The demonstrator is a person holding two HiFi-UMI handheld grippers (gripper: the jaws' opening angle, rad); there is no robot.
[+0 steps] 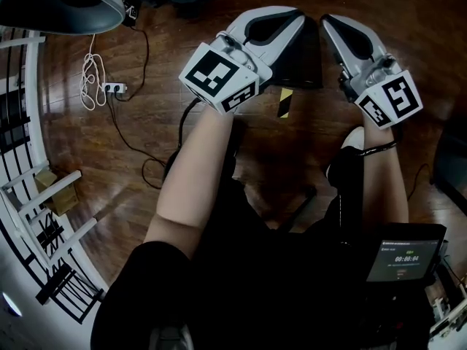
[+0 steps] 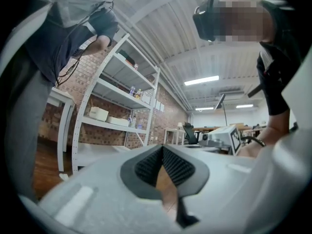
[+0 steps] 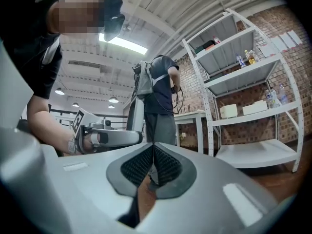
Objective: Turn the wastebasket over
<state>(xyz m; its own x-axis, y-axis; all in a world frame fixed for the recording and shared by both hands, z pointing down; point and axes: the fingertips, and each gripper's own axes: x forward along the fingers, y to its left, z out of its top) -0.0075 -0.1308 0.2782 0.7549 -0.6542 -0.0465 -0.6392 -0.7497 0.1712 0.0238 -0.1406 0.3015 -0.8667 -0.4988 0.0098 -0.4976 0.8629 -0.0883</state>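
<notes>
In the head view a dark box-like shape (image 1: 300, 63), which may be the wastebasket, stands on the wooden floor beyond my hands. Its form is hard to make out. My left gripper (image 1: 298, 14) and right gripper (image 1: 326, 20) are held level above it, tips angled toward each other and nearly meeting. Both have their jaws shut with nothing between the pads. The left gripper view shows its closed tips (image 2: 162, 147) and the right gripper (image 2: 229, 138) beyond. In the right gripper view the closed tips (image 3: 153, 145) point toward the left gripper (image 3: 105, 138).
A yellow-black striped strip (image 1: 284, 102) lies by the dark shape. A power strip (image 1: 111, 87) with cables is on the floor at left, near a white rack (image 1: 29, 195). A timer screen (image 1: 405, 257) sits lower right. Another person (image 3: 158, 96) stands by white shelves (image 3: 253, 82).
</notes>
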